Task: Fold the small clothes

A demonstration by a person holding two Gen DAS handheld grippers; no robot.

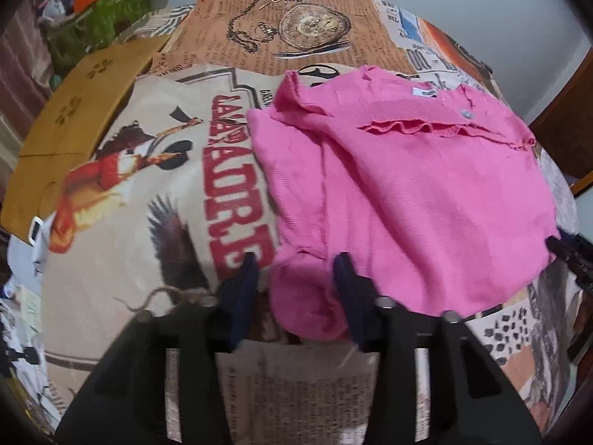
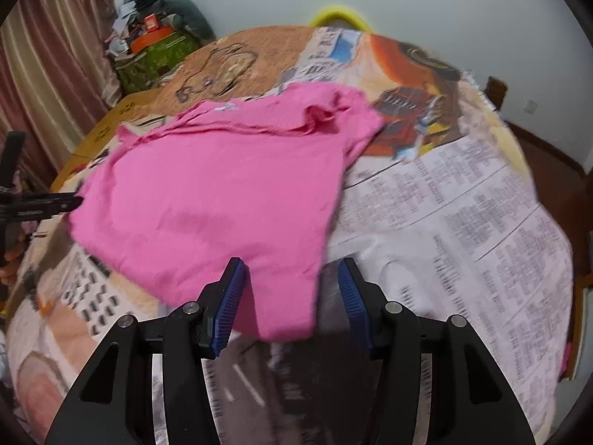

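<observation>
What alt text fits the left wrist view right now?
The open left gripper straddles the near left corner of a pink knit top lying flat on a newspaper-print tablecloth. The right gripper touches its far right hem.

The garment [image 1: 400,193] lies on the printed table cover [image 1: 148,222], right of centre in the left wrist view; cardboard [image 1: 74,129], probably flat, upper left.
</observation>
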